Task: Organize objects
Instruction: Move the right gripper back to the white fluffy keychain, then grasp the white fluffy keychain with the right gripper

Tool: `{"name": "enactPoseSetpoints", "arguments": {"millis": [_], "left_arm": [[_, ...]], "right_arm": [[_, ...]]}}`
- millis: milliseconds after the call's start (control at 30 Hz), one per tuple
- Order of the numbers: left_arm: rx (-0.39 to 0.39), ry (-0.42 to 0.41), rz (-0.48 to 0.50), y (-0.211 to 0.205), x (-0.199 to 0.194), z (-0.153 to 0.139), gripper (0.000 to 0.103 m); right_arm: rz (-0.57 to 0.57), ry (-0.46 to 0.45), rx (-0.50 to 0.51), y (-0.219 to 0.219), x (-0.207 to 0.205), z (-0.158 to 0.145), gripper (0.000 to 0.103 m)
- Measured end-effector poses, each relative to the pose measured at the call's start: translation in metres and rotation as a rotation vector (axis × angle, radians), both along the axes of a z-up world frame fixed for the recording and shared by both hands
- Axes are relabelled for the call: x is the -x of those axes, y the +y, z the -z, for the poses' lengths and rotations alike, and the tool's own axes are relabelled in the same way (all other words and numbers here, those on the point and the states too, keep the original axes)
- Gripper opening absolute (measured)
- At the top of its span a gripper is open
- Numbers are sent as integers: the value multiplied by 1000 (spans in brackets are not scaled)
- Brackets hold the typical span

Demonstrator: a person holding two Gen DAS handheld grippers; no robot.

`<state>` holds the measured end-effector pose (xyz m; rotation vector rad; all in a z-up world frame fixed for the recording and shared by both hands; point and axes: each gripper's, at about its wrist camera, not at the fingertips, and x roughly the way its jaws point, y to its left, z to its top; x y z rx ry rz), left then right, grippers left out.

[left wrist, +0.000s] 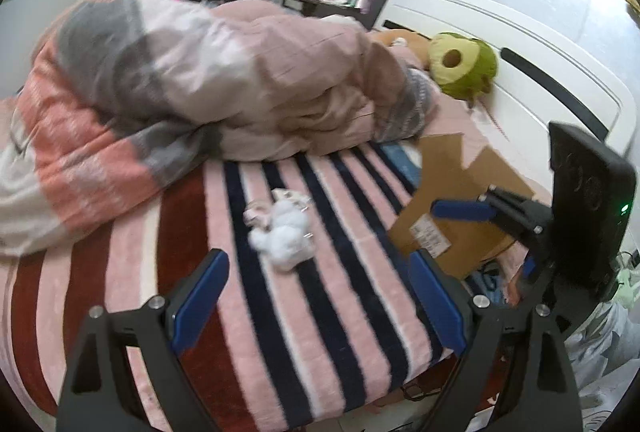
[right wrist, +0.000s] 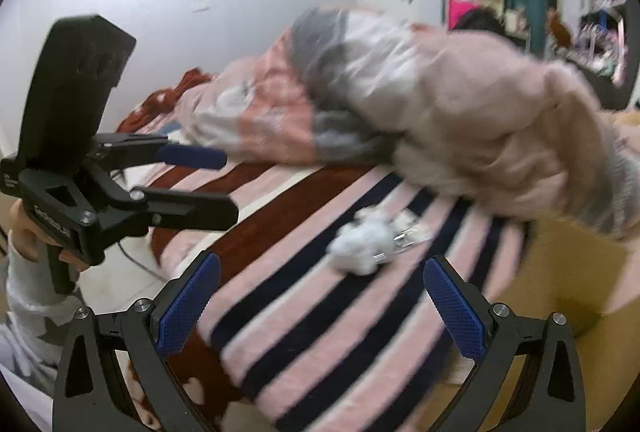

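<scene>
A small white fluffy plush keychain (left wrist: 282,232) lies on the striped blanket (left wrist: 332,312) of the bed; it also shows in the right wrist view (right wrist: 364,238). My left gripper (left wrist: 320,274) is open and empty, hovering just in front of the plush. My right gripper (right wrist: 322,278) is open and empty, also just short of the plush. The right gripper shows from the side in the left wrist view (left wrist: 468,212), over a cardboard box (left wrist: 452,204). The left gripper shows in the right wrist view (right wrist: 224,180).
A bundled pink, grey and white quilt (left wrist: 192,88) fills the back of the bed. A green avocado plush (left wrist: 460,64) leans on the white headboard (left wrist: 540,72). The open cardboard box (right wrist: 560,292) stands at the bed's right side. Shelves and a door lie beyond.
</scene>
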<state>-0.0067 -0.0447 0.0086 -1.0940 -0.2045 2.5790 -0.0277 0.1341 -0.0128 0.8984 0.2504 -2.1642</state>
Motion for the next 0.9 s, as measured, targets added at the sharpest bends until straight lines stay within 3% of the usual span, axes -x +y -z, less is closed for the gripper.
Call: {"name": "enactPoseSetpoints", "arguments": {"millis": [167,400,633,900], "left_arm": [[-9,-49,-30,-21,4,28,90],[-18,-129,-46,-40,19,63,90],[-33,-157,-56,-53,29,80,90],[-42,-159,-50,-51,27,78,90]], "right_arm": [[21,-82,-27,-29,18,48,102],[155,-123,-65,-43,67,110,101],[229,-163,-102,-59,111,150,73],[202,-131,-85,-55,106,150,60]]}}
